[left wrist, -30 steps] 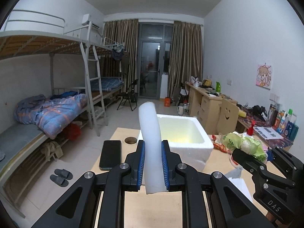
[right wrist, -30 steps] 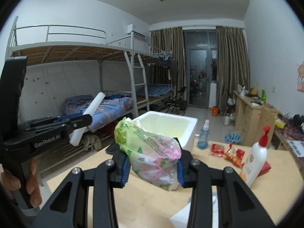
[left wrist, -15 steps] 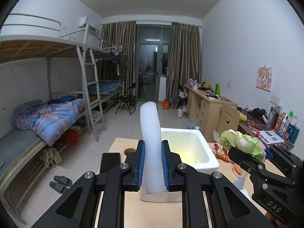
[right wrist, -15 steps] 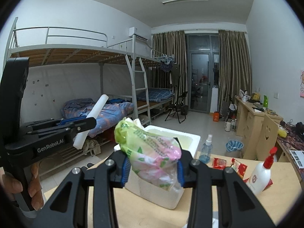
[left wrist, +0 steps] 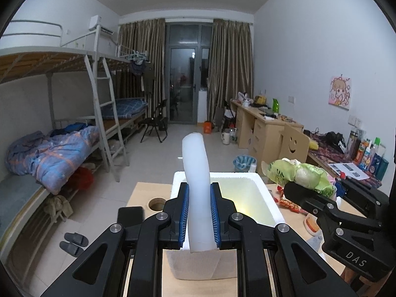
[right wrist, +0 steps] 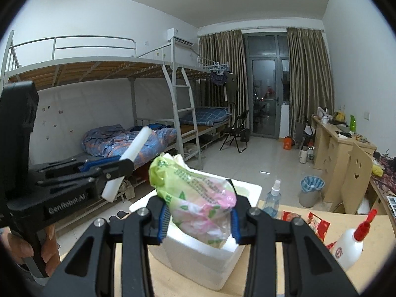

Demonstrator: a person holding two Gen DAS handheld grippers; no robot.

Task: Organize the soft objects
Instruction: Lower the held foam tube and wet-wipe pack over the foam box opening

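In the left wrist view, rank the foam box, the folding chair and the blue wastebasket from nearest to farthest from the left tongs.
1. Foam box, right under the left tongs.
2. Blue wastebasket, on the floor beyond the table, right.
3. Folding chair, far back by the curtains, left.

White foam tube (left wrist: 196, 188) held upright, green-pink plastic pack (right wrist: 198, 199) held tilted, both above open white foam box (left wrist: 257, 198)

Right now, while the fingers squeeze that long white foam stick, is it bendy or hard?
Probably bendy: the long white foam stick curves above the left gripper, whose blue fingers are shut on it. It looks light too, since it stands up from one low pinch without drooping. It may dent if squeezed harder.
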